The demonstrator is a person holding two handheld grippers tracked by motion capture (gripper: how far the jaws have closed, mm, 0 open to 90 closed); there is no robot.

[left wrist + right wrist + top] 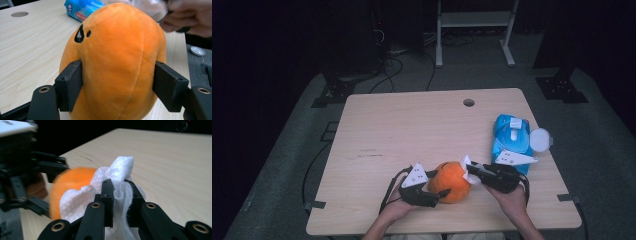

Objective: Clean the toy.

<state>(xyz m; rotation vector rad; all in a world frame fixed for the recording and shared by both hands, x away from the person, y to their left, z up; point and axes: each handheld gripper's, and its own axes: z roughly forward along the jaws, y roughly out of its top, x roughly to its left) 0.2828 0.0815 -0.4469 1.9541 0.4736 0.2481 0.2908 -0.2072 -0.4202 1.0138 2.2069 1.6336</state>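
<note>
At the table's near edge, the left gripper (438,192) clamps an orange plush (451,181) by its sides, holding it steady on the table (412,130). To its right, the right gripper (470,170) pinches a white wipe (466,161) tight and holds it against the plush's top. Judging by this, the wipe is out of the blue pack (511,137) and the wiping is in hand, with most of the plush left to cover. The left gripper view shows the plush's black eye markings (80,35); the right gripper view shows the wipe (120,180) bunched between the jaws.
</note>
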